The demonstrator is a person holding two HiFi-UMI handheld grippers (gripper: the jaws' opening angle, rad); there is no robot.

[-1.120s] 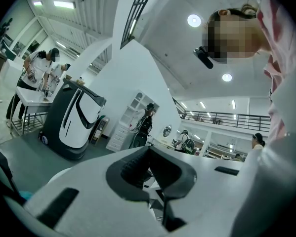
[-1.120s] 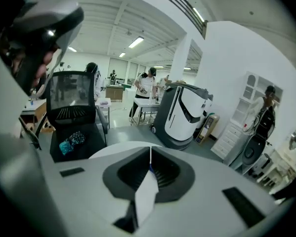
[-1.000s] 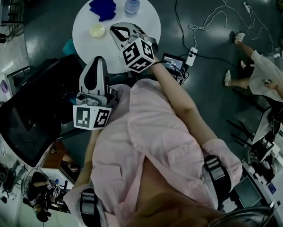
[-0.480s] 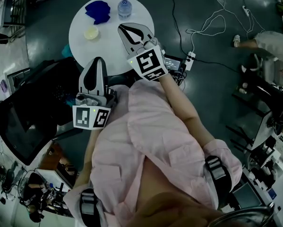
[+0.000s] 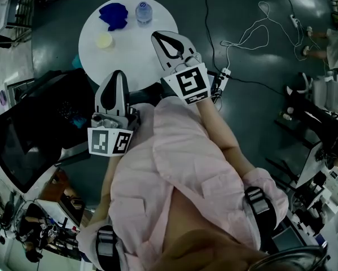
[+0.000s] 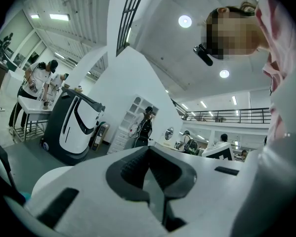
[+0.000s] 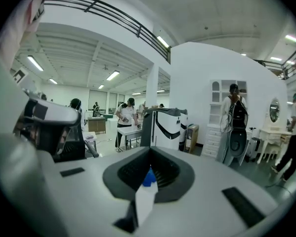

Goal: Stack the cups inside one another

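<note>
On the round white table [image 5: 136, 55] lie a crumpled-looking blue cup [image 5: 113, 12], a clear ribbed cup or bottle [image 5: 144, 11] and a small pale yellow cup [image 5: 104, 40] seen from above. My right gripper [image 5: 157, 36] hovers over the table's right edge, shut and empty. In the right gripper view its jaws [image 7: 150, 151] meet at the tips, and the blue cup [image 7: 148, 177] shows through the window between them. My left gripper [image 5: 117, 73] is held close to the body at the table's near edge. Its jaws [image 6: 148, 150] also meet at the tips, with nothing in them.
A teal object [image 5: 77, 62] peeks out under the table's left edge. A black chair or screen [image 5: 33, 140] stands at the left. White cables [image 5: 253, 30] and a power strip [image 5: 224, 73] lie on the dark floor at the right. People stand at the far right [image 5: 333, 44].
The right gripper has lifted and swung right, away from the yellow cup toward the table's right edge. The left gripper keeps about the same place in view.
</note>
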